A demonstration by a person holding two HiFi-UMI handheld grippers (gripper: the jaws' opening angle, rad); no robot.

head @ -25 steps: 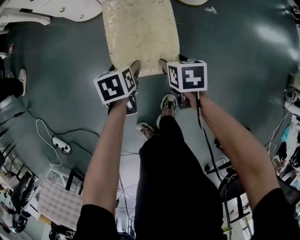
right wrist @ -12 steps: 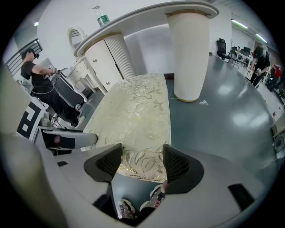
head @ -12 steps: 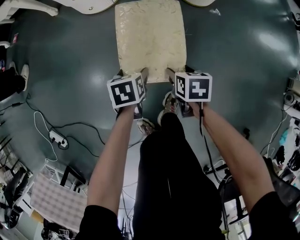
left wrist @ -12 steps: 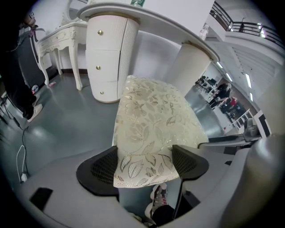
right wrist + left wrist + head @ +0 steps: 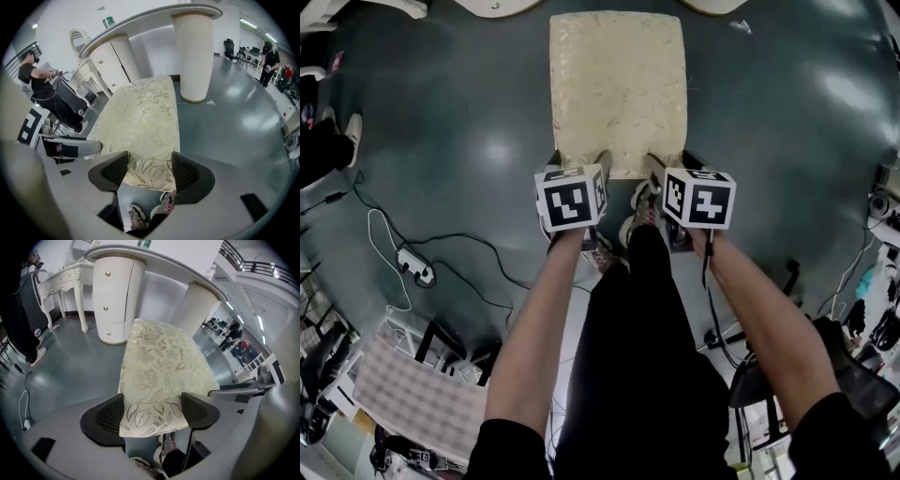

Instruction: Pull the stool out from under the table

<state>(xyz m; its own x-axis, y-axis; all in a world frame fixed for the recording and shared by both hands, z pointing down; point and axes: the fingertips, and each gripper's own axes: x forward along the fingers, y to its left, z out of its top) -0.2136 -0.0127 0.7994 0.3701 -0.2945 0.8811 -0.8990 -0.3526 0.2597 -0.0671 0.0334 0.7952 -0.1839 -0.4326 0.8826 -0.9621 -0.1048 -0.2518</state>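
The stool [image 5: 619,89] has a cream cushion with a gold leaf pattern and stands on the grey floor, out from the white table [image 5: 492,6]. My left gripper [image 5: 579,159] is shut on its near left corner, pads pressed on both sides of the cushion edge [image 5: 154,416]. My right gripper [image 5: 672,161] is shut on the near right corner in the same way. In the left gripper view the stool [image 5: 159,366] runs away toward the table's drawer pedestal [image 5: 112,301]. From the right gripper [image 5: 150,171] the stool [image 5: 140,122] stretches toward a round column [image 5: 194,56].
A power strip [image 5: 417,272] with cables lies on the floor at left. Someone in black stands at the far left [image 5: 319,150]. The holder's shoes [image 5: 637,211] are just behind the stool. A white dressing table [image 5: 61,280] stands at back left. Chairs and clutter fill the lower corners.
The stool has slid out from the table toward the person, held by both grippers, which have drawn back with it. More bare floor now shows between stool and table.
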